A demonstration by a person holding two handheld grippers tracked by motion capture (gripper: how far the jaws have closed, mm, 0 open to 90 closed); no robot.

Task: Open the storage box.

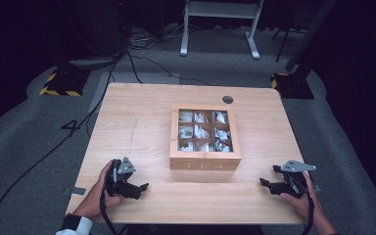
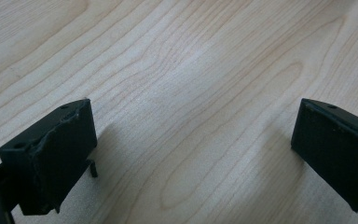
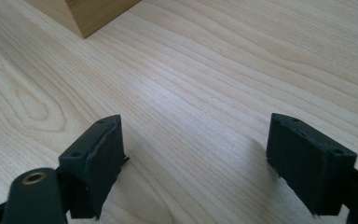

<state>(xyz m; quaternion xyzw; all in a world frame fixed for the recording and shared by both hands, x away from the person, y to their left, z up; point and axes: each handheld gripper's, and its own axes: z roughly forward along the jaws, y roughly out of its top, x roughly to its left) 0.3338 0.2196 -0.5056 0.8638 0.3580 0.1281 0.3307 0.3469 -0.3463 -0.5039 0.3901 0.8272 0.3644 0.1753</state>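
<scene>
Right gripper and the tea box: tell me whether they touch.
Apart. The high view shows bare table between the right gripper and the tea box; its jaws stand open.

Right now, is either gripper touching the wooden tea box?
No, the left gripper and the right gripper both rest near the table's front edge, clear of the tea box.

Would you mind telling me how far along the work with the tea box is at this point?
Nothing looks done yet. The tea box sits mid-table with its windowed lid shut and the packets inside in their compartments. Nothing is in hand: the left gripper and right gripper rest near the table's front edge, jaws open and empty, apart from the box. Reaching the box and any handling of it are still left.
</scene>
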